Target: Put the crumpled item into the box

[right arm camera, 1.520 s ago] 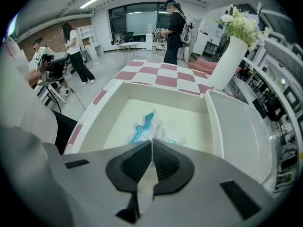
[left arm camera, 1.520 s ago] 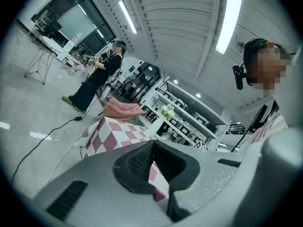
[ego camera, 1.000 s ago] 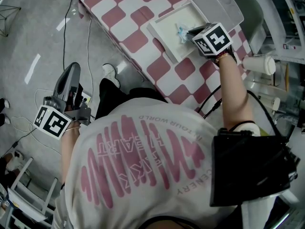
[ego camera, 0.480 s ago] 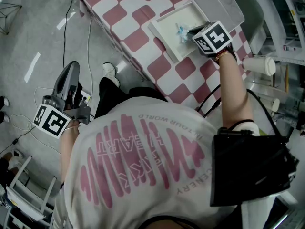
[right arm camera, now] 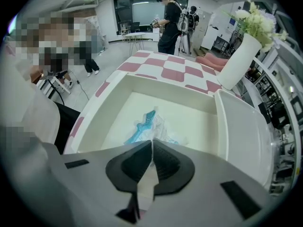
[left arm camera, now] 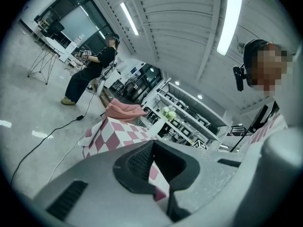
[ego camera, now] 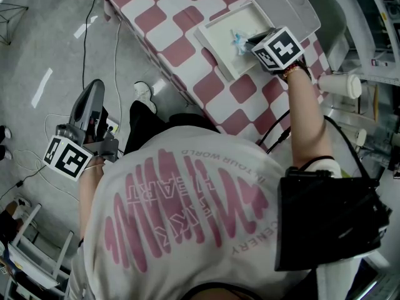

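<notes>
The crumpled item, a clear wrapper with light blue print, sits inside the shallow white box on the pink-and-white checked table. My right gripper points steeply down into the box. Its jaws are shut, and the wrapper's near edge runs in between the tips. My left gripper hangs off to the left over the floor, away from the table. It is shut with nothing in it.
The box's lid lies beside it at the right. A white vase with flowers stands beyond the box. A white cup is on shelving at the right. Cables cross the floor; other people stand far off.
</notes>
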Demonstrator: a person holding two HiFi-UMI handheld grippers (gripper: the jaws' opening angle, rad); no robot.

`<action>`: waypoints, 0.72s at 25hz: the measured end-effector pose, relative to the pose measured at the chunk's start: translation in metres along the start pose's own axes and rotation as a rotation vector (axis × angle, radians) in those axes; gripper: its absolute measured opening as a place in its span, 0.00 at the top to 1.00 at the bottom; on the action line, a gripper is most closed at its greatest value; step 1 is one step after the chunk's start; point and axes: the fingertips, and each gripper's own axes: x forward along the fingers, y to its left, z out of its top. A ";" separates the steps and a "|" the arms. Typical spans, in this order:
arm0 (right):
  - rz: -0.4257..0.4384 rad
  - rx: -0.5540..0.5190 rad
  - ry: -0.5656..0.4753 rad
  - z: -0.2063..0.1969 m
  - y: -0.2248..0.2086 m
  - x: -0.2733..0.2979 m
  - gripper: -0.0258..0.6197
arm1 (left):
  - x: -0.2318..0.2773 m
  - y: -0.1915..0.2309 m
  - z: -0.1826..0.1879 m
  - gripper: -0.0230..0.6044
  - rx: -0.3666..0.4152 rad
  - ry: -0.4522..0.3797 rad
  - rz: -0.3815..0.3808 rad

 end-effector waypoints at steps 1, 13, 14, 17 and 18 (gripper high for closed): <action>0.000 -0.003 0.000 0.000 0.000 0.000 0.95 | 0.000 0.001 0.001 0.95 0.002 -0.001 0.002; -0.004 -0.015 0.000 0.000 0.001 0.001 0.95 | 0.000 0.002 -0.001 0.95 -0.003 0.004 0.001; -0.006 -0.018 0.001 0.000 0.001 0.001 0.95 | 0.000 0.002 -0.001 0.95 -0.003 0.004 0.002; -0.011 -0.027 0.006 0.000 0.001 0.002 0.95 | 0.000 0.003 0.000 0.95 -0.004 0.003 0.003; -0.011 -0.027 0.006 0.000 0.001 0.002 0.95 | 0.000 0.003 0.000 0.95 -0.003 0.003 0.003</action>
